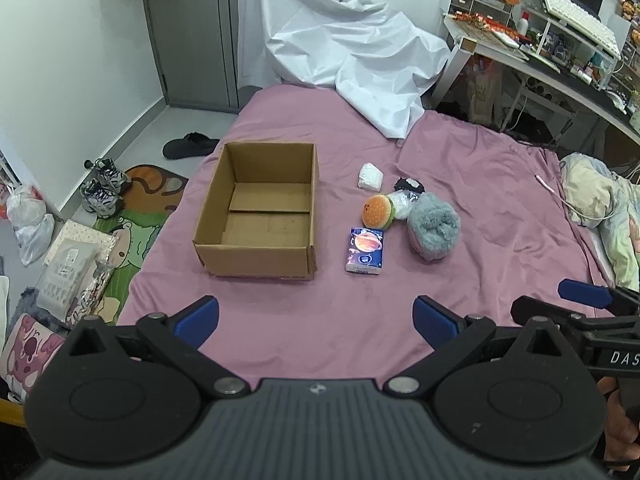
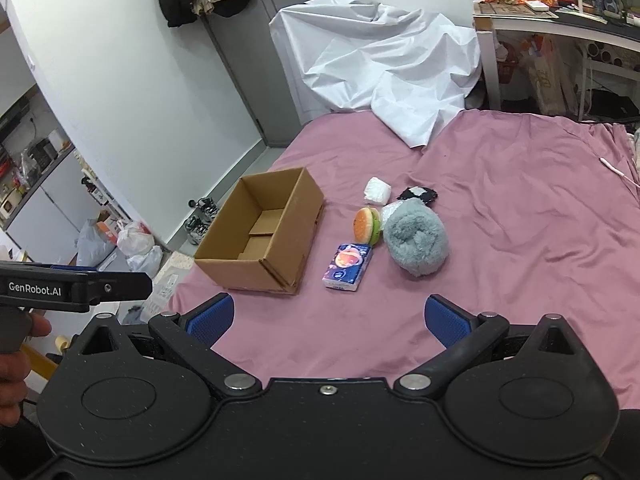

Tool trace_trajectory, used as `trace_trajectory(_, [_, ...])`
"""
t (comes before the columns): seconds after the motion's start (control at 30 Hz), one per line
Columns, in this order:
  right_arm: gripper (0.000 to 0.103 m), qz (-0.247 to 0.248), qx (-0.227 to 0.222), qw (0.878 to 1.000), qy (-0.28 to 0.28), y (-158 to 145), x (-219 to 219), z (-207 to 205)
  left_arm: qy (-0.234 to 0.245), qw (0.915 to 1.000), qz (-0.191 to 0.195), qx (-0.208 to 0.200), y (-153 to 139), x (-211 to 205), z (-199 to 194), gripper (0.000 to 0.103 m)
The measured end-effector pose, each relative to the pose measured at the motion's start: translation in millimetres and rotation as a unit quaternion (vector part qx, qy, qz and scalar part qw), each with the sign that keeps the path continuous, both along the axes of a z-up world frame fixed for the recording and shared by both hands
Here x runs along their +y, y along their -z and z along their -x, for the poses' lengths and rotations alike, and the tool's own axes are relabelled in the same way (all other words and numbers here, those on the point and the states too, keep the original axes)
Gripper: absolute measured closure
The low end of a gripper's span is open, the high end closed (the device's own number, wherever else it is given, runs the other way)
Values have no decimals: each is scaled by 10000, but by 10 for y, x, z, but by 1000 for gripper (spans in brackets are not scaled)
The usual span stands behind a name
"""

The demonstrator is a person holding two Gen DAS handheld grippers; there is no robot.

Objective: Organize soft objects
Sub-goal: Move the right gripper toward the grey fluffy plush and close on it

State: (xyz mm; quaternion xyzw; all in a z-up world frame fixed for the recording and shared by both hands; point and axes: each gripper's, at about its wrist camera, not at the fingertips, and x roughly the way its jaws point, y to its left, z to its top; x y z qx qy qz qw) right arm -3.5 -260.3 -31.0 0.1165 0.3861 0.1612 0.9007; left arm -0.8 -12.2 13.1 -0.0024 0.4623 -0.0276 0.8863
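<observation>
An open, empty cardboard box (image 1: 260, 212) (image 2: 262, 236) sits on the pink bedsheet. To its right lie a tissue pack (image 1: 364, 250) (image 2: 347, 266), a burger plush (image 1: 378, 211) (image 2: 366, 225), a grey fluffy roll (image 1: 434, 226) (image 2: 416, 242), a white packet (image 1: 371, 177) (image 2: 377, 191), a clear-wrapped item (image 1: 404, 202) and a black-and-white soft item (image 1: 410, 185) (image 2: 419, 194). My left gripper (image 1: 316, 322) is open and empty over the near sheet. My right gripper (image 2: 330, 320) is open and empty, also short of the objects.
A crumpled white sheet (image 1: 340, 44) covers the bed's far end. A cluttered desk (image 1: 560, 52) stands at the right. Shoes (image 1: 102, 186), bags and a mat lie on the floor to the left. Bedding (image 1: 600, 208) is bunched at the right edge.
</observation>
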Motion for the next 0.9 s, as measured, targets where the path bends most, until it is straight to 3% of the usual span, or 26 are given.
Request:
trace_trajectory(0.33, [0,-29,27,9996,266,92,-241,-144,-6,9993,-119,362,221,-56,-181,1])
trace_trajectory(0.9, [0,-388,67,9967,706,485,-624,-508,147,9997,-51,210,355,-405,-617,1])
